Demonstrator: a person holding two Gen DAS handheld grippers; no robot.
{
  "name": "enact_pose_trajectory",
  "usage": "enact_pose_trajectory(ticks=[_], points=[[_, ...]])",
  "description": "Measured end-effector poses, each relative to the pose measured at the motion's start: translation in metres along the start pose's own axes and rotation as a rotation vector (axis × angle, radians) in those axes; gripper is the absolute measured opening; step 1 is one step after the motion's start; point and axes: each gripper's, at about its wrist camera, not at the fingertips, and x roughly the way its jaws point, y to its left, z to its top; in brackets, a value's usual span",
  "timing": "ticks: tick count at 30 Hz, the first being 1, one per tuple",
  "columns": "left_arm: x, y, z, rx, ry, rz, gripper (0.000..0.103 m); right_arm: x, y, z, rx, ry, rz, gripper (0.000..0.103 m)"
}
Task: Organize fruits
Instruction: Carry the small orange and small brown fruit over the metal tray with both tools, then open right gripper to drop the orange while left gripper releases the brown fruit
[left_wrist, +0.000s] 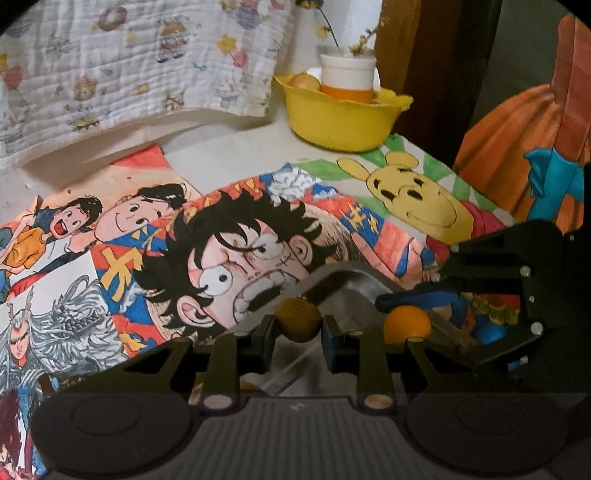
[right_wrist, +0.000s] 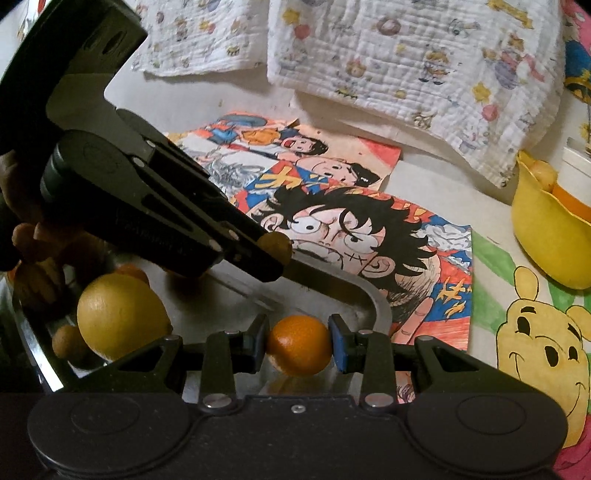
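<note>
My left gripper (left_wrist: 298, 332) is shut on a small brown kiwi-like fruit (left_wrist: 298, 320) and holds it over the metal tray (left_wrist: 347, 280). It shows in the right wrist view (right_wrist: 275, 251) too, with the brown fruit (right_wrist: 276, 246) at its tips. My right gripper (right_wrist: 298, 345) is shut on a small orange (right_wrist: 299, 345) above the tray (right_wrist: 376, 302); the orange also shows in the left wrist view (left_wrist: 406, 325). A yellow lemon (right_wrist: 122, 315) and a few small orange-brown fruits (right_wrist: 68, 341) lie in the tray. A yellow bowl (left_wrist: 343, 118) holding fruit and a white-orange cup (left_wrist: 347, 75) stands at the back.
Cartoon drawings (left_wrist: 240, 236) cover the white table. A quilted printed cloth (left_wrist: 110, 66) hangs at the back. The yellow bowl (right_wrist: 546, 236) sits at the right edge of the right wrist view. An orange-and-blue painted surface (left_wrist: 517, 147) stands at the right.
</note>
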Motion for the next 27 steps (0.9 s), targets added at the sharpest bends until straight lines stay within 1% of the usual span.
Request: enact_pose_trajectory(ticks=[9, 16, 27], points=[[0.009, -0.005, -0.001, 0.021, 0.085, -0.001, 0.029, 0.004, 0.001, 0.001, -0.03, 0.033, 0.006, 0.037], [0.01, -0.006, 0.001, 0.029, 0.099, 0.003, 0.029, 0.006, 0.0, 0.001, -0.029, 0.046, 0.009, 0.038], [0.011, -0.009, 0.0, 0.05, 0.112, 0.009, 0.03, 0.005, -0.001, 0.002, -0.028, 0.038, 0.006, 0.039]])
